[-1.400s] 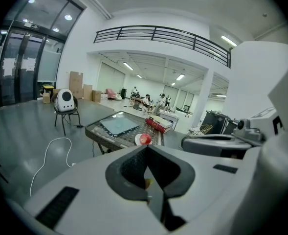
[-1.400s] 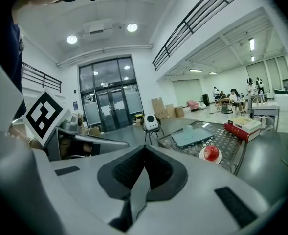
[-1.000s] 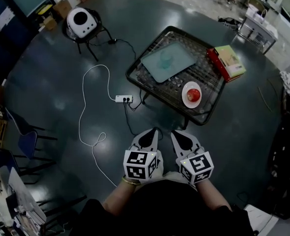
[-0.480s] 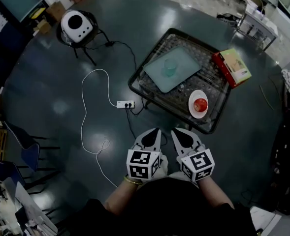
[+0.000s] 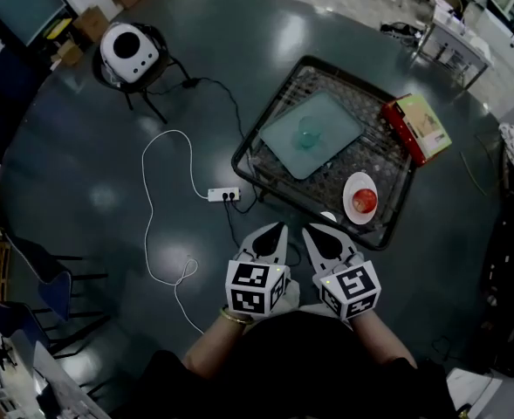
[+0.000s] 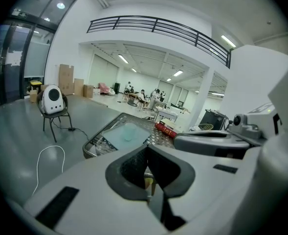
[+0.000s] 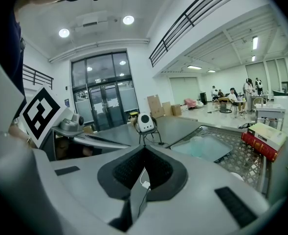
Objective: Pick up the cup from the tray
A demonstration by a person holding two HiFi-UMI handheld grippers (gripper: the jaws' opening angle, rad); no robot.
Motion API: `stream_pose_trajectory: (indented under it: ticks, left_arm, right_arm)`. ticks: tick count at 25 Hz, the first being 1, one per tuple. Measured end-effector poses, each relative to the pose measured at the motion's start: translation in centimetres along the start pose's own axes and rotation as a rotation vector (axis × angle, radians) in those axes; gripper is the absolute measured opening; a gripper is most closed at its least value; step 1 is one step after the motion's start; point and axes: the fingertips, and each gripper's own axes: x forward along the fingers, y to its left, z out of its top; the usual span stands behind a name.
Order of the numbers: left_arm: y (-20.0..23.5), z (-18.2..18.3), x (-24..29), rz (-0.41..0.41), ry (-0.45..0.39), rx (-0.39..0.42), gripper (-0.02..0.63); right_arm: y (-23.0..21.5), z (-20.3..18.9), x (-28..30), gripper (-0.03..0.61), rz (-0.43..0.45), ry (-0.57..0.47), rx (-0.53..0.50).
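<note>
Cup [image 5: 308,133] – small see-through teal plastic tumbler – stands upright near middle of tray, nothing touching it.

Rest, big to small:
- dark glossy floor [image 5: 82,182]
- black wire-mesh table [image 5: 326,180]
- pale teal rectangular tray [image 5: 283,142], on table's far-left part
- red-and-green book [image 5: 421,127], at far right edge
- round white plate [image 5: 351,184] w/ red fruit [image 5: 364,201], near right corner

Change over last sec: table has slid down the head view, closer to both grippers, which keep same pose at chest. Reads as walk-up; reach not begun.

Left gripper [image 5: 272,231] & right gripper [image 5: 316,234]: jaws fully together, empty. Must open before cup.

Room: bare mesh betw. plate & tray gives a clear lane from near side. Cup well apart from tray rim. White power strip [image 5: 222,195] + white cable [image 5: 152,208] lie on floor just beside table's near-left edge – mind feet.
</note>
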Motion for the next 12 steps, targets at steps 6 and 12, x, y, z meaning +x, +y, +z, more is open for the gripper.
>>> stream_pose_trajectory:
  ticks: [6, 12]
  left_arm:
    - [1.5, 1.5, 1.1, -0.023, -0.007, 0.006, 0.008]
    - [2.3, 2.4, 2.0, -0.036, -0.003, 0.011, 0.009]
  right_arm:
    - [-0.3, 0.7, 2.1, 0.005, -0.007, 0.006, -0.003]
    - [-1.1, 1.2, 3.1, 0.005, -0.029, 0.005, 0.001]
